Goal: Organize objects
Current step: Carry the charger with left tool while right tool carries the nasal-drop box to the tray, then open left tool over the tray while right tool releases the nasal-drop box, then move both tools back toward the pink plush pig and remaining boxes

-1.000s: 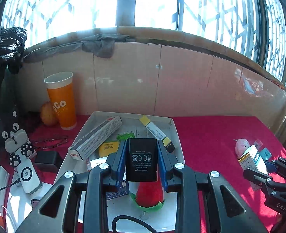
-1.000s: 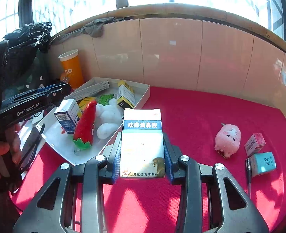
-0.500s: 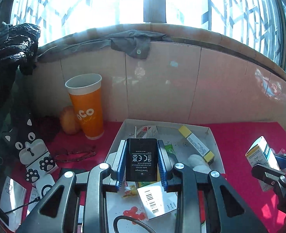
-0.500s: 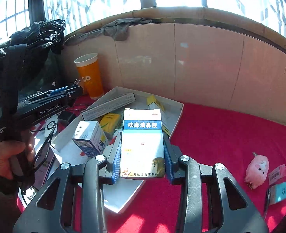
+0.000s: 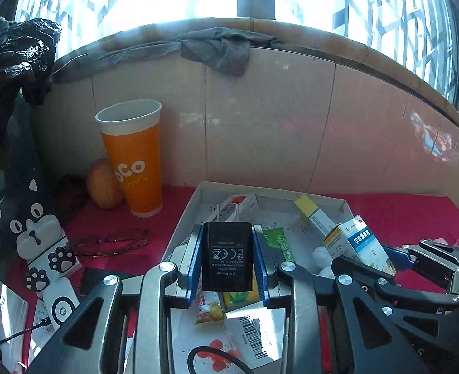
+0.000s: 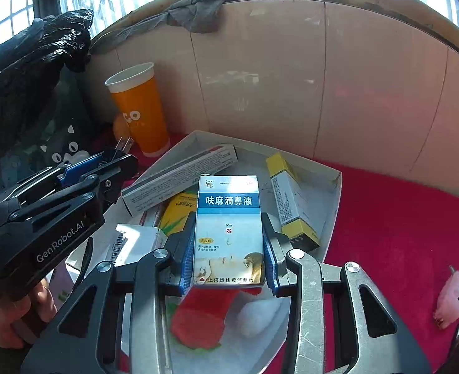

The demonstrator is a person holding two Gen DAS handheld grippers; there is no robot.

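My left gripper (image 5: 228, 261) is shut on a black travel charger (image 5: 227, 254), prongs pointing away, held over the near left part of the white tray (image 5: 345, 203). My right gripper (image 6: 228, 249) is shut on a blue-and-white nasal drops box (image 6: 228, 218), held above the tray's (image 6: 332, 205) middle. The right gripper (image 5: 388, 258) with its box (image 5: 359, 243) shows at the right of the left wrist view. The left gripper (image 6: 104, 162) shows at the left of the right wrist view. In the tray lie a long grey box (image 6: 179, 180), a yellow-ended box (image 6: 292, 205), a red plush (image 6: 201, 318) and cotton balls (image 6: 257, 314).
An orange paper cup (image 5: 132, 159) and a round fruit (image 5: 103, 184) stand by the tiled wall left of the tray. Glasses (image 5: 111, 243) and a cat-patterned case (image 5: 42, 243) lie on the red cloth at left. A pink plush (image 6: 451, 296) lies at right.
Both grippers have moved left and forward over the tray with their loads. The cup and wall look nearer, and the right gripper has come close beside the left one.
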